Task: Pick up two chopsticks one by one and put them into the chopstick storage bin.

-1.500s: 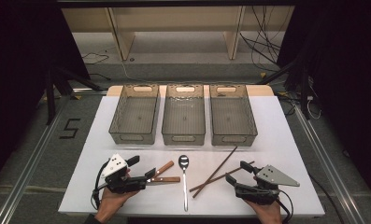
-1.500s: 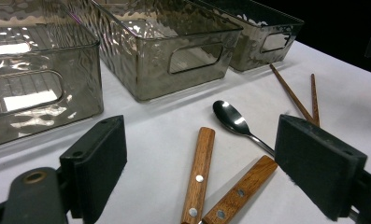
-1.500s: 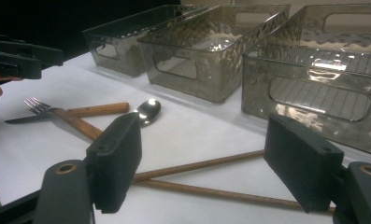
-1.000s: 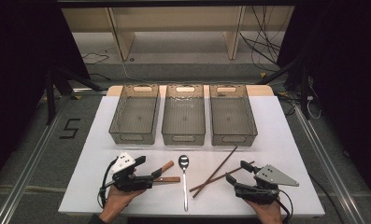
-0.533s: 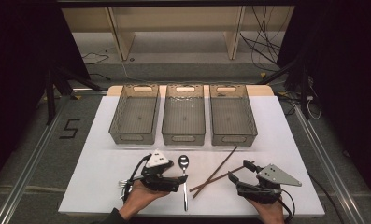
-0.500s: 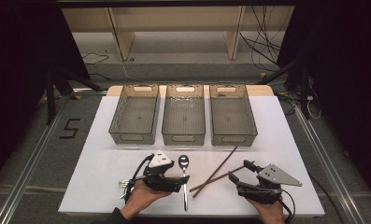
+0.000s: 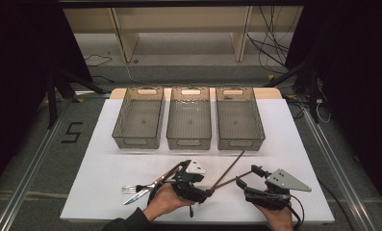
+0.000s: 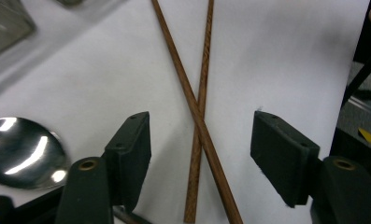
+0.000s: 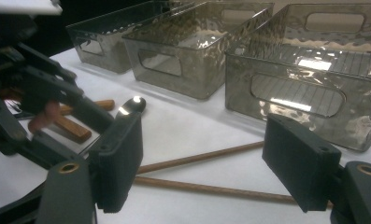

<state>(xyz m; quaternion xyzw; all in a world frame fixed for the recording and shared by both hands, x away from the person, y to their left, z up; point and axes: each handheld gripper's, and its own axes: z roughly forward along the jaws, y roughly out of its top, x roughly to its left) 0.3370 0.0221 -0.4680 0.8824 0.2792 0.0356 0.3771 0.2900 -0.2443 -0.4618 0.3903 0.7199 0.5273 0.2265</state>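
Two brown wooden chopsticks (image 7: 229, 168) lie crossed on the white table top (image 7: 102, 168), near the front at the middle. My left gripper (image 7: 209, 192) is over their near ends, jaws open. In the left gripper view the crossed chopsticks (image 8: 199, 116) lie between the open jaws of that gripper (image 8: 202, 135), touching neither pad. My right gripper (image 7: 246, 176) rests just to the right, open and holding nothing. In the right gripper view the chopsticks (image 9: 197, 159) lie beyond its open gripper (image 9: 202, 144).
Three clear grey bins (image 7: 139, 118) (image 7: 189, 119) (image 7: 239, 118) stand side by side at the back. A fork (image 7: 129, 188) and a wooden-handled knife (image 7: 139, 196) lie front left. A spoon bowl (image 8: 19, 154) shines beside the left jaw. Dark floor surrounds the table.
My left gripper has moved right from the front-left cutlery, across the spoon, to the chopsticks. The right gripper has barely moved.
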